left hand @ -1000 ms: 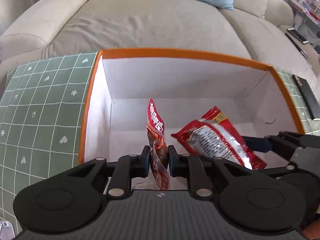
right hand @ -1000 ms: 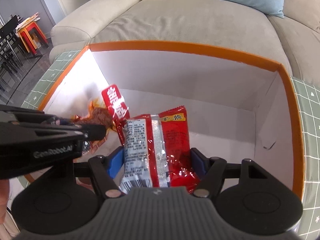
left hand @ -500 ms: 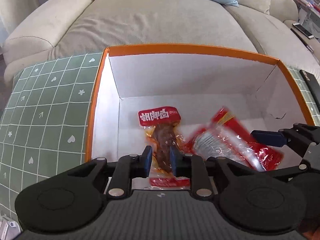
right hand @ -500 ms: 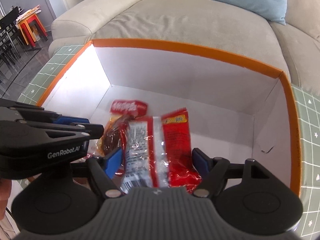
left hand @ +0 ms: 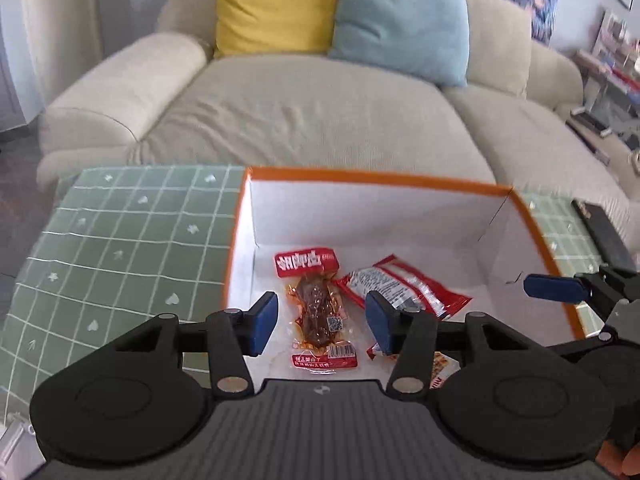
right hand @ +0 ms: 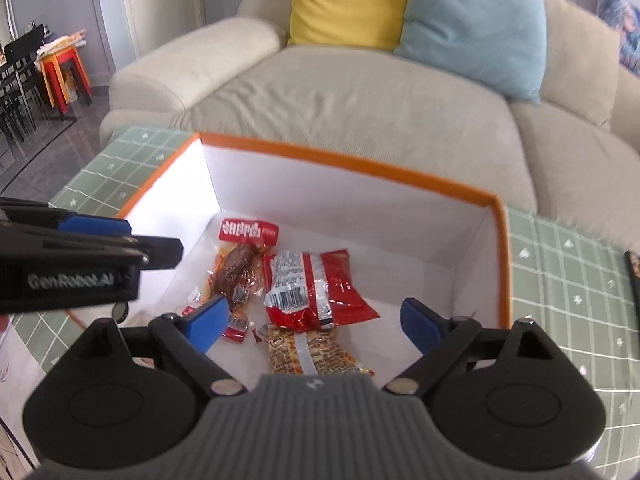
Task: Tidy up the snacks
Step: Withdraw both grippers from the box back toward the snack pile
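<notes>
left gripper [left hand: 320,322] opening, nothing clamped (meat snack pack [left hand: 316,308] lying below in box [left hand: 376,179]) | right gripper [right hand: 316,322] opening, wide apart, clear of red packet [right hand: 316,288]

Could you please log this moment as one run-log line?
left tool: opening, empty | right tool: opening, empty | meat pack, red pack: lying in box

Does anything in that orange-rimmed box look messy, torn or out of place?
Mostly loose piling: in the orange-rimmed white cardboard box, the red foil snack packet lies askew, overlapping the brown patterned packet, beside the clear meat-snack pouch. A small dark nick marks the box's right inner wall. Nothing spilled.
</notes>
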Demonstrator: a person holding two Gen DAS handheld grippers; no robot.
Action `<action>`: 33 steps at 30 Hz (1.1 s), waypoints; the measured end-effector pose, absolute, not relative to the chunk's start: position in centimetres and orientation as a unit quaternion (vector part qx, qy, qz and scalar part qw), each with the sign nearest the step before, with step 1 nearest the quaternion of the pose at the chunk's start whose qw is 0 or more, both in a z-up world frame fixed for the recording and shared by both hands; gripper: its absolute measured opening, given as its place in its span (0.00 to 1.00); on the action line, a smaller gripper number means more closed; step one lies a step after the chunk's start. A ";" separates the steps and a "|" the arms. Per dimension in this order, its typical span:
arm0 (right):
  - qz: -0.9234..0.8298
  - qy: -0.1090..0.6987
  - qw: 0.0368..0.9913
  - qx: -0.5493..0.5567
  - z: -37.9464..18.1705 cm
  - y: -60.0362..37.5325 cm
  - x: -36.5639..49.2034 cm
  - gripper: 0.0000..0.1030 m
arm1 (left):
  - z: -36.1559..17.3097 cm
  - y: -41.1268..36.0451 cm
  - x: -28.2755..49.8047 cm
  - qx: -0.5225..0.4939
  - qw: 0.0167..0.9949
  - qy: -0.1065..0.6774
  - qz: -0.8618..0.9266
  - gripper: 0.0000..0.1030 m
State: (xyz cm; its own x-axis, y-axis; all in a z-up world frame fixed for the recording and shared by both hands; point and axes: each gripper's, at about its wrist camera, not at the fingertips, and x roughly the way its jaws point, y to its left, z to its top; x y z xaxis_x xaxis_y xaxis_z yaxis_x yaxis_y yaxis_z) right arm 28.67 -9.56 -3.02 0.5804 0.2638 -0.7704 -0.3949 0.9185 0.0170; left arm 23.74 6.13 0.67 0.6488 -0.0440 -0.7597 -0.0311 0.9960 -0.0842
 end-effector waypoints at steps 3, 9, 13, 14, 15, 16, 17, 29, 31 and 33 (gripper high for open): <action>0.187 0.393 0.897 -0.083 -1.9 -10.2 26.6 0.87 | 1.7 6.0 21.9 -0.044 0.918 0.394 0.002 0.58; 0.182 0.341 0.918 -0.088 -0.3 -11.3 21.6 0.87 | 2.5 6.1 18.0 -0.066 0.933 0.354 -0.010 0.60; 0.172 0.318 0.929 -0.082 0.2 -12.2 18.3 0.87 | 2.6 5.4 15.1 -0.055 0.943 0.329 -0.003 0.60; 0.171 0.315 0.930 -0.079 0.2 -12.4 17.5 0.87 | 2.5 5.3 14.4 -0.052 0.944 0.325 -0.004 0.60; 0.170 0.313 0.931 -0.076 0.2 -12.6 16.8 0.87 | 2.4 5.1 13.8 -0.050 0.945 0.322 -0.005 0.60; 0.170 0.311 0.932 -0.072 0.2 -12.8 16.1 0.87 | 2.3 5.0 13.1 -0.050 0.946 0.320 -0.003 0.60; 0.167 0.310 0.933 -0.068 0.1 -13.0 15.4 0.87 | 2.2 4.8 12.5 -0.051 0.946 0.321 -0.001 0.60; 0.123 0.308 0.942 -0.050 -3.8 -13.3 9.6 0.86 | -2.0 4.2 7.4 -0.037 0.941 0.335 0.031 0.60; 0.116 0.309 0.943 -0.044 -4.5 -13.2 9.1 0.86 | -2.9 4.2 7.1 -0.032 0.939 0.342 0.026 0.57; 0.114 0.312 0.942 -0.037 -5.3 -13.4 8.9 0.86 | -3.7 4.0 6.7 -0.025 0.939 0.342 0.015 0.57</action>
State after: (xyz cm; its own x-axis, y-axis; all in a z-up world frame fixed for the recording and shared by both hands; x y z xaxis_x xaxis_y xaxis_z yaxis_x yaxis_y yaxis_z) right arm 8.89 -13.43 -5.26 0.7788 0.1918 -0.5973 -0.2386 0.9711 0.0007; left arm 6.73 4.04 -3.70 0.7654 0.0100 -0.6435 -0.0445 0.9983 -0.0374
